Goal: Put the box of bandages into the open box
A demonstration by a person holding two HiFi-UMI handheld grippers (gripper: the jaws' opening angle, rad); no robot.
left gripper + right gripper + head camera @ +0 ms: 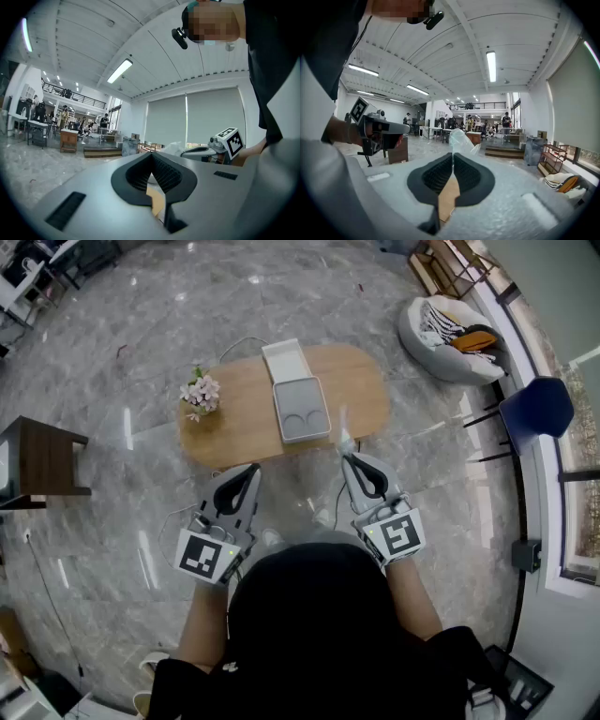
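Note:
The open box (281,424) lies on the oval wooden table (234,423). It is a grey tray with two round hollows, and its white lid (287,362) lies behind it. My right gripper (345,457) hovers at the table's near edge, shut on a crumpled piece of clear plastic wrap (344,432). The right gripper view shows the wrap (461,140) sticking up from the closed jaws of the right gripper (453,154). My left gripper (251,468) is held level beside it, short of the table, its jaws shut and empty (151,154). I see no box of bandages in any view.
A small pot of pink flowers (202,393) stands on the table's left end. A dark wooden stool (37,460) is on the floor at the left. A grey beanbag (450,329) and a blue chair (534,409) are at the right, near the window.

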